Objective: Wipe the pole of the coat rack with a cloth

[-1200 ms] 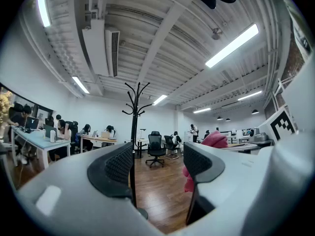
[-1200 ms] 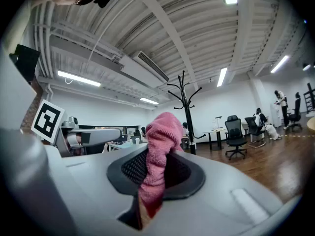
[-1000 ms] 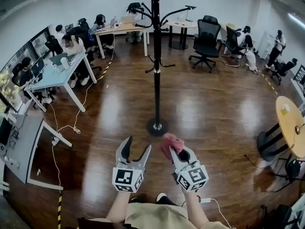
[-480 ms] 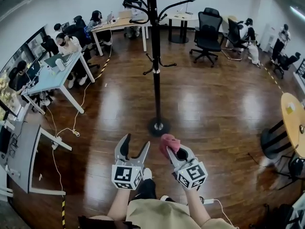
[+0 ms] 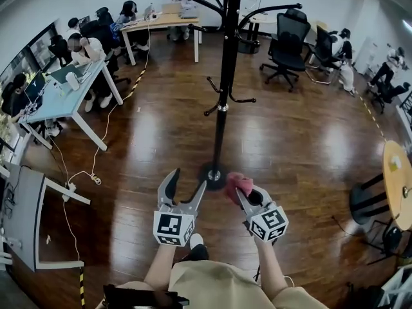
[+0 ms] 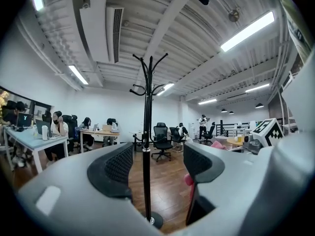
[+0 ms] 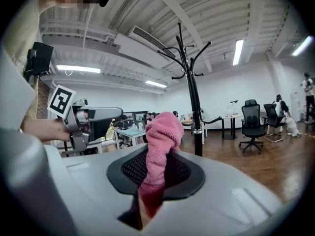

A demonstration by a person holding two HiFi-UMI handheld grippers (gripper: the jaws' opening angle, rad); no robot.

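Standing upright on the wooden floor [image 5: 290,140], the black coat rack [image 5: 222,89] rises from its round base [image 5: 212,174]. The left tongs [image 5: 188,180] gape open and empty just short of that base, the pole [image 6: 146,171] showing between their jaws but farther off. The right tongs [image 5: 243,195] are clenched on the pink cloth [image 5: 237,184], just beside the base.

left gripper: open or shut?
Open. The left gripper has its jaws spread and grips nothing; the coat rack pole shows through the gap, standing farther off.
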